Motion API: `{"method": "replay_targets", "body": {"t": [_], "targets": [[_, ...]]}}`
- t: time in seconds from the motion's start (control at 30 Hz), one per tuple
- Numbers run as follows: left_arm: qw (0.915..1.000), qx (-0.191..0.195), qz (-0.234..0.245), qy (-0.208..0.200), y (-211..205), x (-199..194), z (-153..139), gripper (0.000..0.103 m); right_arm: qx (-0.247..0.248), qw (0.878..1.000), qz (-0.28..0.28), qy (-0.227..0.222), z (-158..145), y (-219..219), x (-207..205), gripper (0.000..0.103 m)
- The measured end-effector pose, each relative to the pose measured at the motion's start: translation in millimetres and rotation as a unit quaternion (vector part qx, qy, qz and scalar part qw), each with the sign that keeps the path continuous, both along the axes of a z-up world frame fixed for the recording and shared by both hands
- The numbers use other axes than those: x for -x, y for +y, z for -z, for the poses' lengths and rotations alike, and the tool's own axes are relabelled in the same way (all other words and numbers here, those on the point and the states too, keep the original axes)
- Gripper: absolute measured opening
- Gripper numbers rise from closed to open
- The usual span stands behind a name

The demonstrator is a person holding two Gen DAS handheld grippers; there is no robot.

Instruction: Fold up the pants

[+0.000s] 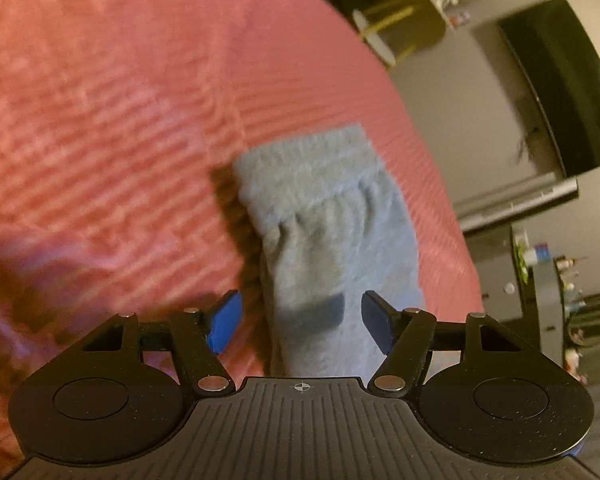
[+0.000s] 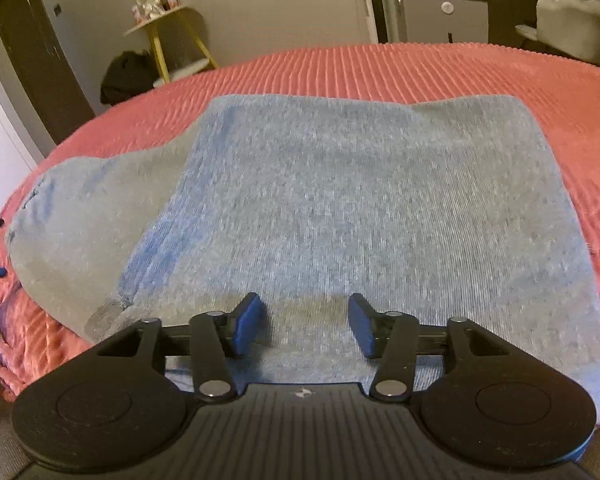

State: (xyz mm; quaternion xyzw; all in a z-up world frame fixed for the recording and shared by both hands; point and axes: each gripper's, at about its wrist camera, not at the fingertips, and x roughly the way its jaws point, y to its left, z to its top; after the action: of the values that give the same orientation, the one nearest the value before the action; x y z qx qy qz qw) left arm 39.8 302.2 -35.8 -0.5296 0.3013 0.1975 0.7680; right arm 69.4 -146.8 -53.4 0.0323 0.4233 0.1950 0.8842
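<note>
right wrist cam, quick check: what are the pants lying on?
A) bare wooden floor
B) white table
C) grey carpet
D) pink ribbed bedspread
D: the grey-blue pants lie spread flat on a pink ribbed bedspread, whose ridges show on every side of the fabric; the left wrist view shows the same cover under the waistband end.

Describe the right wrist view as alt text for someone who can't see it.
Grey-blue pants, folded over, lie flat on a pink ribbed bedspread. The right gripper hovers open just above their near edge, holding nothing.
</note>
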Motion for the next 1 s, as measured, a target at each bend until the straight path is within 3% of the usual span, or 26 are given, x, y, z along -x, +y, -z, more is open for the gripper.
{"method": "replay_targets", "body": {"t": [0.1, 0.23, 0.3, 0.4, 0.5, 0.57, 0.63, 0.77, 0.9, 1.0], "targets": [[0.9998, 0.012, 0.015, -0.006, 0.5, -11.0, 12.5, 0.071, 0.015, 1.0, -0.003, -0.016, 2.0, 4.8, 2.5, 0.055], [0.9988, -0.019, 0.043, 0.01, 0.1, -36.3, 15.3, 0.075, 0.032, 0.999, -0.002, -0.037, 4.9, 11.6, 9.0, 0.06], [0.9981, -0.023, 0.045, 0.035, 3.6, -45.7, 18.9, 0.075, 0.021, 0.999, 0.001, -0.034, 4.9, 8.6, 7.6, 0.062], [0.9983, -0.028, 0.042, 0.031, 4.9, -51.1, 19.4, 0.072, -0.015, 0.999, 0.022, -0.027, 2.0, -1.7, 0.5, 0.062], [0.9973, -0.049, 0.046, 0.031, 1.2, -57.4, 16.8, 0.056, -0.012, 0.999, 0.026, -0.033, 4.0, -0.9, -3.4, 0.062], [0.9957, -0.071, 0.05, 0.033, -2.1, -59.0, 15.6, 0.035, 0.003, 0.999, 0.011, -0.048, 5.6, 6.4, 0.1, 0.063], [0.9952, -0.08, 0.052, 0.025, -3.2, -56.5, 14.5, 0.03, 0.003, 0.998, 0.003, -0.056, 4.3, 10.4, 1.3, 0.057], [0.9942, -0.095, 0.05, 0.005, -6.6, -47.3, 4.4, 0.022, 0.0, 0.997, -0.034, -0.065, 2.1, 23.3, 9.4, 0.057], [0.9901, -0.121, 0.061, -0.037, -15.7, -42.4, -10.1, 0.023, -0.017, 0.993, -0.098, -0.063, 0.2, 36.7, 21.0, 0.057], [0.9931, -0.102, 0.056, -0.013, -12.0, -48.8, -1.4, 0.033, -0.022, 0.991, -0.113, -0.063, -1.0, 39.9, 24.3, 0.057]]}}
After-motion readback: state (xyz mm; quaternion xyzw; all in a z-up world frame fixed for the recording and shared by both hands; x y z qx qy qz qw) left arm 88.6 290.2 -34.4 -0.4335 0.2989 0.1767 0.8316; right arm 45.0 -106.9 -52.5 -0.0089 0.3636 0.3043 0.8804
